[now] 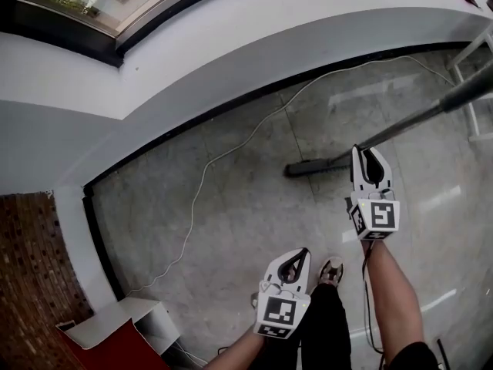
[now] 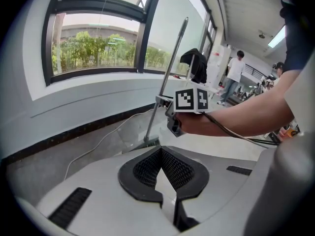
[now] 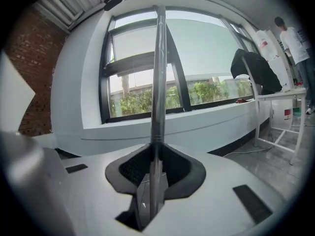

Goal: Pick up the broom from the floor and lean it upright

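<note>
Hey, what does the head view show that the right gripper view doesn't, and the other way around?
Only the head view: the broom head on the floor, a white cable, a shoe and the left tongs. Only the right gripper view: a black jacket and a person at the right. Both: the right tongs shut on the handle, the window and the brick wall.
</note>
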{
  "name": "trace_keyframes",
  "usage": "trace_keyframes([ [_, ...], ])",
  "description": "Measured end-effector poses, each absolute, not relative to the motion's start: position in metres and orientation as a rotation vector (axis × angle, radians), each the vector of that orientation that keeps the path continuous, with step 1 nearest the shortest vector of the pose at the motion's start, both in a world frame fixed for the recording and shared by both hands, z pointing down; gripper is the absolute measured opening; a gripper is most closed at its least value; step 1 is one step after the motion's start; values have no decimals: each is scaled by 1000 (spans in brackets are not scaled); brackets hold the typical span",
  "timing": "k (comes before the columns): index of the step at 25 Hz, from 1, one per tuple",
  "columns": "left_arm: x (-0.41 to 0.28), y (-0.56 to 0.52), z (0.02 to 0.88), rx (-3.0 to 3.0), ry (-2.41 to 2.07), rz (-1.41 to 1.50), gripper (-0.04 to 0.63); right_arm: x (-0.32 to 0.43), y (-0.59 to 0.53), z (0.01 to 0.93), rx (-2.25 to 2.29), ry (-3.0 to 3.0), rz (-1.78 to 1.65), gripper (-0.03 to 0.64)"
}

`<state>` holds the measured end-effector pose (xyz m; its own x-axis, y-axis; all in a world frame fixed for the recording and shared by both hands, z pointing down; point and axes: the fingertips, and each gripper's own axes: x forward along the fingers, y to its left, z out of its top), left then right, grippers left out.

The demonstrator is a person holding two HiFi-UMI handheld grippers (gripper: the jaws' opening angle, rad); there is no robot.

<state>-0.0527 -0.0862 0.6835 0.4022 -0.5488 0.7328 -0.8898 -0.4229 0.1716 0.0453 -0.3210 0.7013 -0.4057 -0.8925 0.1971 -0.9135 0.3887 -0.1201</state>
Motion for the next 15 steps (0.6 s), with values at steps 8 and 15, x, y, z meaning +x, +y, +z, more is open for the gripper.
trace_keyframes([
  [8,-58,-88,691,2115,-1204,832,3,48,-304,702,1608,-2567,270,67],
  [15,-55,-88,694,2121,-1181,832,3,55,-293,704,1607,-2560,272,71],
])
